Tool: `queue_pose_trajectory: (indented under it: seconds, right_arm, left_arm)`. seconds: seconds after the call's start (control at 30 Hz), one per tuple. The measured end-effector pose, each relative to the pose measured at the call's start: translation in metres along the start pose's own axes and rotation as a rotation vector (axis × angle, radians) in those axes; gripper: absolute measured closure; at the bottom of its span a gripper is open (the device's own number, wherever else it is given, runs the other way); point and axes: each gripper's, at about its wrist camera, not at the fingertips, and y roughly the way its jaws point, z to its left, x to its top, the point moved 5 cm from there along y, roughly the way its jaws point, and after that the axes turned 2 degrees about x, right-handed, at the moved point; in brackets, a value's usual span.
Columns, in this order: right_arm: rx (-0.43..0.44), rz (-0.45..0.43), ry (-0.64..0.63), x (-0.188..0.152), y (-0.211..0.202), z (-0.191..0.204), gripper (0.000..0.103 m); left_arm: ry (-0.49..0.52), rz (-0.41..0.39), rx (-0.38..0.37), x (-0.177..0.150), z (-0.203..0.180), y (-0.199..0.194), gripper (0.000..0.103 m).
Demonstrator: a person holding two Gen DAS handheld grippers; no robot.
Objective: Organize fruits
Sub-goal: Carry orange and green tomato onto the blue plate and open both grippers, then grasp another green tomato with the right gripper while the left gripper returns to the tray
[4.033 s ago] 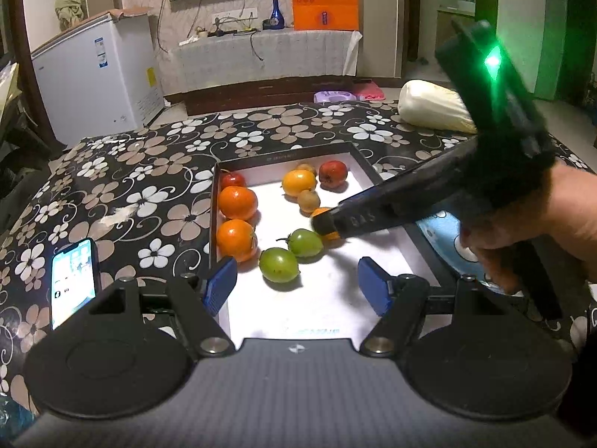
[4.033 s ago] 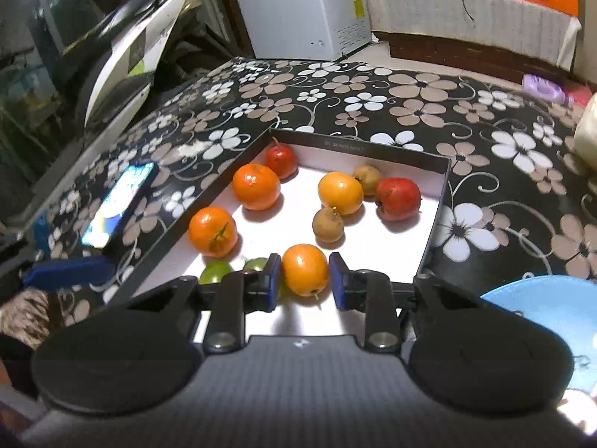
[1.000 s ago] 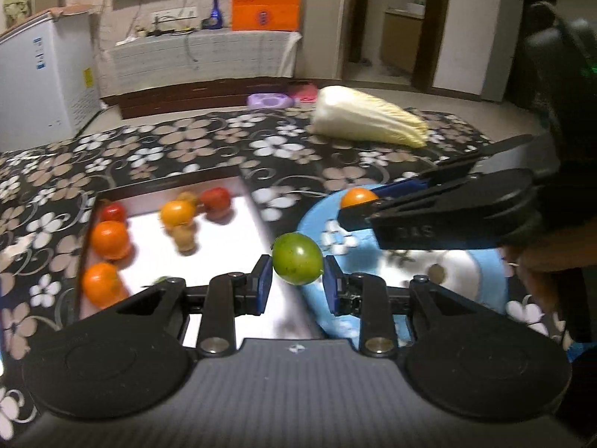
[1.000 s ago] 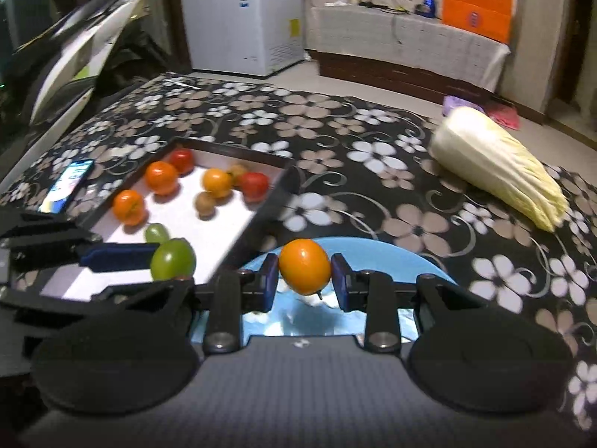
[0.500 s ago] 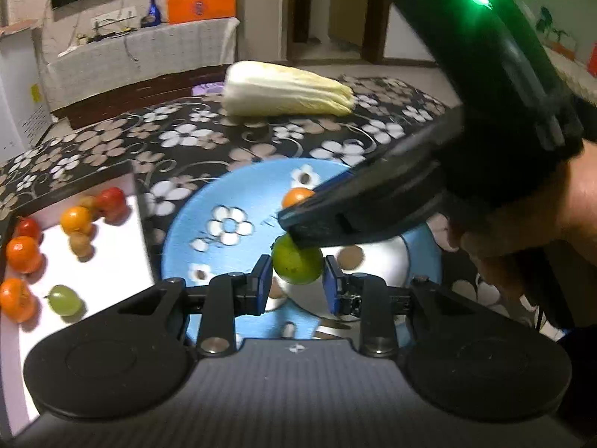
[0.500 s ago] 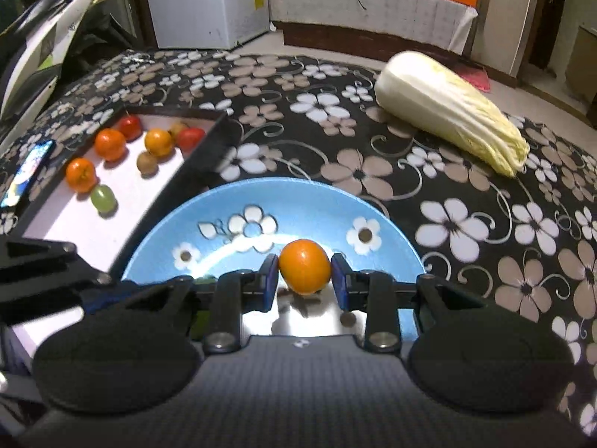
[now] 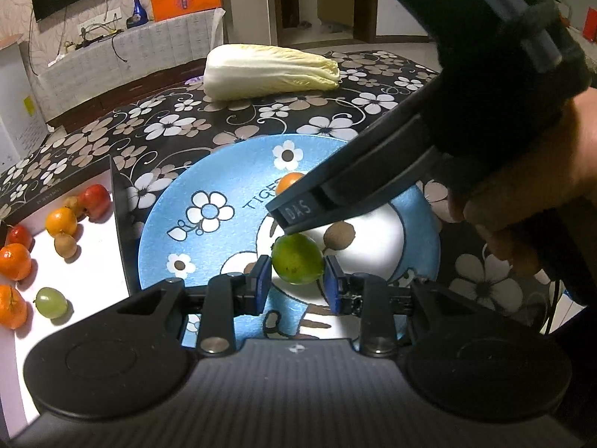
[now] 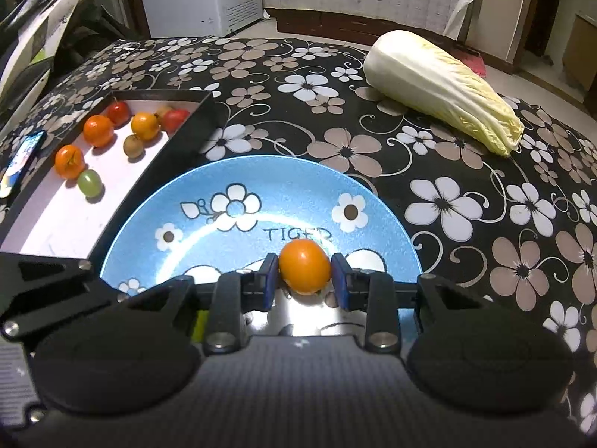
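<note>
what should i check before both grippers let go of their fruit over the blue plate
1. Left gripper shut on the green fruit: ok.
2. Right gripper shut on the orange fruit: ok.
3. Both fruits over the blue plate, inside its rim: ok.
4. Fruits resting on the plate and not hanging above it: cannot tell.
5. Landing spot free: not ok for the green fruit, the small brown fruit already lies close beside it.
6. Room between the two grippers: not ok, the right gripper's finger sits just above the green fruit.
</note>
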Motion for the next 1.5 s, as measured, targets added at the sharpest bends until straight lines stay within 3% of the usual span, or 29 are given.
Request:
queue_pose_trajectory:
  seconds: [0.1, 0.2, 0.27, 0.53, 0.73, 0.83, 1.5]
  right_arm:
    - [0.014, -0.01, 0.008, 0.0, -0.004, 0.001, 0.068]
    - [0.03, -0.025, 0.01, 0.002, -0.009, 0.002, 0.068]
    - [0.031, -0.038, 0.004, 0.003, -0.012, 0.003, 0.061]
    - [0.03, -0.07, -0.003, 0.009, -0.018, 0.007, 0.06]
    - [0.018, -0.064, -0.021, 0.009, -0.018, 0.011, 0.057]
    - [-0.001, -0.074, -0.019, 0.009, -0.019, 0.011, 0.04]
    - [0.038, -0.202, -0.024, 0.032, -0.03, 0.035, 0.04]
  left_arm:
    - [-0.007, -0.002, 0.005, 0.0, 0.003, -0.002, 0.067]
    - [-0.019, -0.031, 0.007, 0.003, 0.006, -0.009, 0.053]
    - [-0.026, -0.053, 0.002, 0.005, 0.009, -0.013, 0.044]
    - [-0.035, -0.076, 0.011, 0.004, 0.016, -0.023, 0.033]
    - [-0.048, -0.09, 0.016, 0.003, 0.024, -0.031, 0.031]
    - [-0.055, -0.097, 0.019, 0.002, 0.028, -0.035, 0.031]
    - [-0.144, -0.137, 0.094, -0.013, 0.085, -0.076, 0.03]
